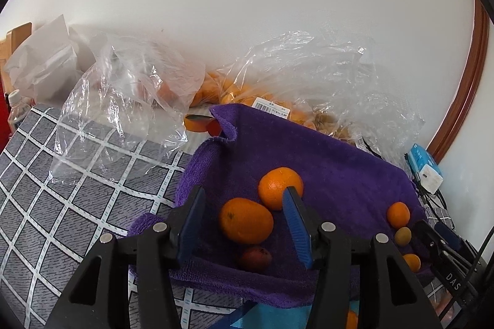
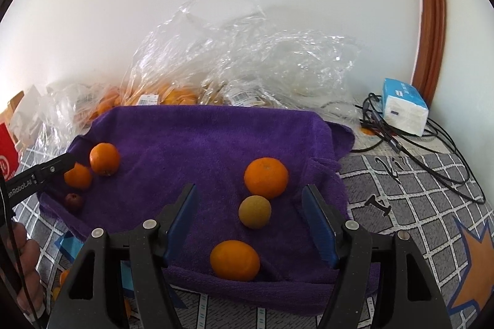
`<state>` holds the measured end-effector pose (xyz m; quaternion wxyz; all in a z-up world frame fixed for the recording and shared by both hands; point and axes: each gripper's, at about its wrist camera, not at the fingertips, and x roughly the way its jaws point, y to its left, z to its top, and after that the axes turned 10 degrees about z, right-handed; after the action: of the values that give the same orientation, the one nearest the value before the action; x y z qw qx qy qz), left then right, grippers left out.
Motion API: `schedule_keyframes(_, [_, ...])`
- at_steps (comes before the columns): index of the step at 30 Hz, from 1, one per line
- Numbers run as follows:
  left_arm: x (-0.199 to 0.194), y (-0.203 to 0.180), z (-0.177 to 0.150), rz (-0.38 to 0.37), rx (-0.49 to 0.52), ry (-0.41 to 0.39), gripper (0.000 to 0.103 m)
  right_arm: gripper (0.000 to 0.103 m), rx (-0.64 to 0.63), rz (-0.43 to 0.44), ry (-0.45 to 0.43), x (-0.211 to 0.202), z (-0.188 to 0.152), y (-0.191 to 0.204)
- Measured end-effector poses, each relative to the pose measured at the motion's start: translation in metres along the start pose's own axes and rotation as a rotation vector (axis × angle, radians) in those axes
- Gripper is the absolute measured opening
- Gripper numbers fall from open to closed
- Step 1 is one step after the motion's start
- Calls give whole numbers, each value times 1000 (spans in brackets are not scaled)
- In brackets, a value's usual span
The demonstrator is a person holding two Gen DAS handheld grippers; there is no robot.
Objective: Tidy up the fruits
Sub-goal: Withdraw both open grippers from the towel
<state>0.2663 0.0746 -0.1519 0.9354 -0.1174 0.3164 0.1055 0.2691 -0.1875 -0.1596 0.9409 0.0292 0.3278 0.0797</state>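
Observation:
A purple towel (image 1: 324, 162) (image 2: 197, 143) lies on the checked table cover with loose fruit on it. My left gripper (image 1: 244, 189) is open; an orange (image 1: 246, 220) sits between its blue pads untouched, a second orange (image 1: 280, 188) lies just behind the right pad, and a dark red fruit (image 1: 255, 259) lies nearer. My right gripper (image 2: 250, 188) is open over an orange (image 2: 266, 177), a yellow-green fruit (image 2: 255, 211) and a nearer orange (image 2: 234, 259), touching none. In the right wrist view one of the left gripper's fingers (image 2: 52, 168) reaches in beside two oranges (image 2: 104, 159).
Crumpled clear plastic bags (image 1: 123, 100) (image 2: 247, 57) holding more oranges lie behind the towel along the white wall. A tissue pack (image 2: 404, 106) and black cables (image 2: 416, 150) sit at the right. A water bottle (image 1: 15, 110) stands far left. A hand (image 2: 24, 261) shows at the lower left.

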Motion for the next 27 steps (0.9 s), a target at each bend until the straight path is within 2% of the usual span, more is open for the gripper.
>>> schedule_keyframes(2, [0, 0, 0, 7, -3, -2, 50, 68, 19, -25, -9, -4, 2, -3])
schedule_keyframes(6, [-4, -1, 0, -13, 0, -9, 50, 67, 37, 23, 38, -6, 6, -6])
schedule_keyframes(11, [-12, -5, 2, -26, 20, -11, 50, 53, 14, 58, 25, -20, 9, 2])
schedule_keyframes(17, [-32, -4, 10, -41, 50, 12, 50, 51, -8, 126, 27, -45, 10, 19])
schedule_keyframes(21, [-54, 8, 1, -40, 42, 18, 52, 51, -39, 210, 72, -56, -7, 36])
schedule_keyframes(27, [-75, 36, -23, 7, 48, 53, 56, 50, -58, 298, 155, -54, -43, 53])
